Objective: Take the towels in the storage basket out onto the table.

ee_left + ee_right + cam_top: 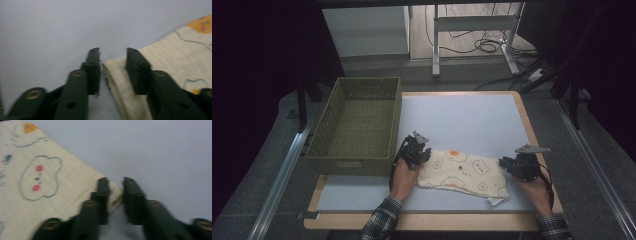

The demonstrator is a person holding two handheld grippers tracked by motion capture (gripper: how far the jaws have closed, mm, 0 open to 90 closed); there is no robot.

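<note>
Two grippers at opposite ends of a folded cream cloth (460, 171), low centre of the frame
The left gripper (112, 65) and right gripper (115, 191) each stand spread around a cloth corner; a green basket (357, 125) sits upper left on the table (472, 117)

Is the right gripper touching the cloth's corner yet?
Touching. The right gripper view shows the cloth corner between the open right gripper fingers, pressed against one finger.

Basket (354, 125) on table (472, 120) left; cloth (461, 170) right of it, nearer front edge.
</note>
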